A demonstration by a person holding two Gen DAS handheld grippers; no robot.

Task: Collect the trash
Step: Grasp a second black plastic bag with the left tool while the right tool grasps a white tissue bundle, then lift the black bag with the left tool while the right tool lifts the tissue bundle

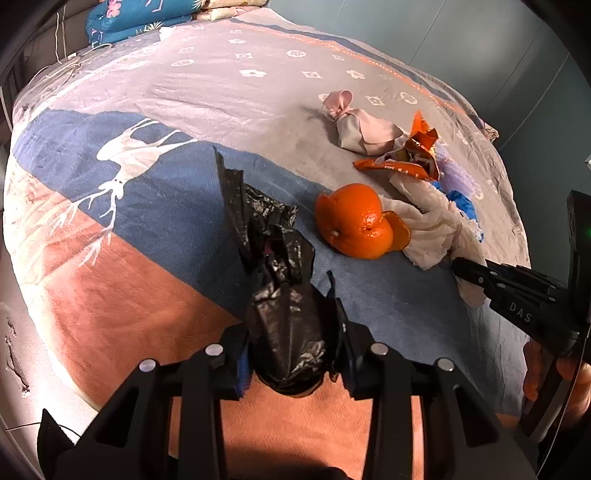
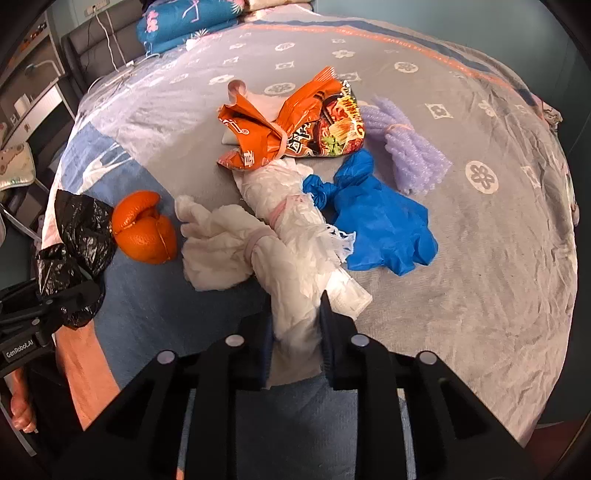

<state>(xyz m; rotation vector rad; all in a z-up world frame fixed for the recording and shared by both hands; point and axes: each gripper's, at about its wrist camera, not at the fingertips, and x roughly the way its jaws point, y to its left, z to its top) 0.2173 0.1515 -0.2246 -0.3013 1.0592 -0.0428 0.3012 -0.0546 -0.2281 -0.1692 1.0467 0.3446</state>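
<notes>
My left gripper [image 1: 291,332] is shut on a crumpled black trash bag [image 1: 273,258], held over the bedspread; the bag also shows in the right wrist view [image 2: 79,236]. My right gripper [image 2: 295,328] is shut on the near end of a white tissue and plastic bundle [image 2: 291,236], which lies on the bed; it shows in the left wrist view [image 1: 436,229] too. Orange peel [image 2: 146,229] lies between bag and bundle. An orange noodle wrapper [image 2: 291,125], a blue glove [image 2: 376,218], a purple foam net [image 2: 406,144] and a pink bag [image 1: 358,125] lie further back.
All lies on a bed with a grey, blue and salmon deer-print cover [image 1: 155,177]. Folded blue floral bedding [image 2: 184,22] sits at the head. A chair with cables [image 2: 96,48] and shelves stand left of the bed. The bed's right edge [image 2: 554,206] drops off.
</notes>
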